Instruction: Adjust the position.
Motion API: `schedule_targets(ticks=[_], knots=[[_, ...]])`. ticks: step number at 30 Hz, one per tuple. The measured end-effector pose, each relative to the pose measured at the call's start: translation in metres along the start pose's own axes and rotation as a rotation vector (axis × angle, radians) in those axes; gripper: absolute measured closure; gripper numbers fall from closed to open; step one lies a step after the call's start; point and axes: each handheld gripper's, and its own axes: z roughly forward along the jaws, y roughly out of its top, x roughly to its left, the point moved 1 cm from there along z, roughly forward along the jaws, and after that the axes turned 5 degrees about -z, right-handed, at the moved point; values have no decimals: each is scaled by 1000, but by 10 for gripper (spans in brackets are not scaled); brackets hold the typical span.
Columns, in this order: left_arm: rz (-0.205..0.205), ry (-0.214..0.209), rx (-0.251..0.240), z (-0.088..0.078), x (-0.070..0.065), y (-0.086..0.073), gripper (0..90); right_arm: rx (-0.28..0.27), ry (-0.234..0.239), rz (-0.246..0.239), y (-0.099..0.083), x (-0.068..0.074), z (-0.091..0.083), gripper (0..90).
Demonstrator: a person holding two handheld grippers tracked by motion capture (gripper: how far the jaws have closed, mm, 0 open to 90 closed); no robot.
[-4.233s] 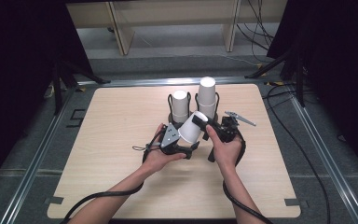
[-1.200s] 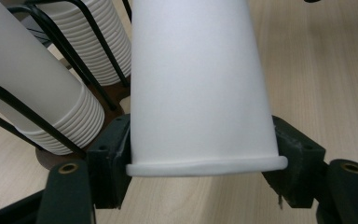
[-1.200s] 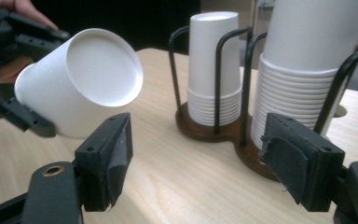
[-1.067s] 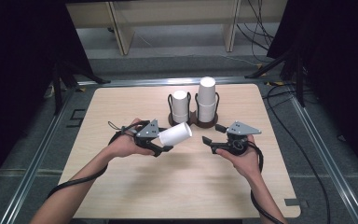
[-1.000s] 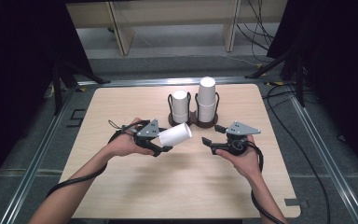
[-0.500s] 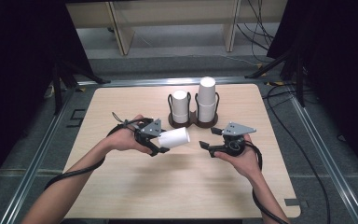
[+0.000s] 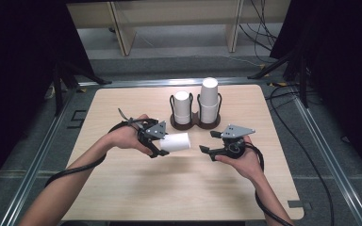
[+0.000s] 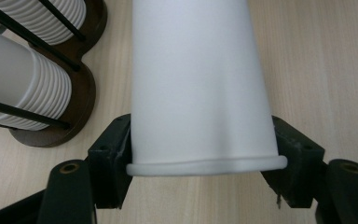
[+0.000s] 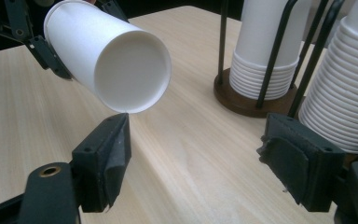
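Lower centre of the high view, the left claw (image 7: 162, 143) clamps a single paper cup (image 7: 175, 141) near its rim, lying sideways above the worktop (image 7: 179, 188); the right claw (image 7: 212, 143) gapes empty just beside it; seemingly mid-transfer, next needing placement; beyond stands the cup rack (image 7: 195, 120).

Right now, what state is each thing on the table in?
Paper cup: on its side, gripped at the rim end.
Left tongs: shut on the paper cup.
Right tongs: open, holding nothing.
Cup stacks: upright in holder.
Holder: standing on table.
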Motion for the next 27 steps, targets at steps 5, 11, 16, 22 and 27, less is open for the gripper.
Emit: schedule_targets(ticks=[5,11,16,22,27], knots=[[29,-9,55,1,0,2,324,2,22,-34,0,0,2,245],[49,-33,106,2,-3,5,325,24,37,-45,1,2,3,245],[45,-44,143,2,-4,9,325,26,50,-42,2,3,4,245],[60,-61,191,3,-6,12,326,36,46,-58,3,3,4,245],[72,-62,237,4,-6,15,327,45,57,-71,4,4,4,246]])
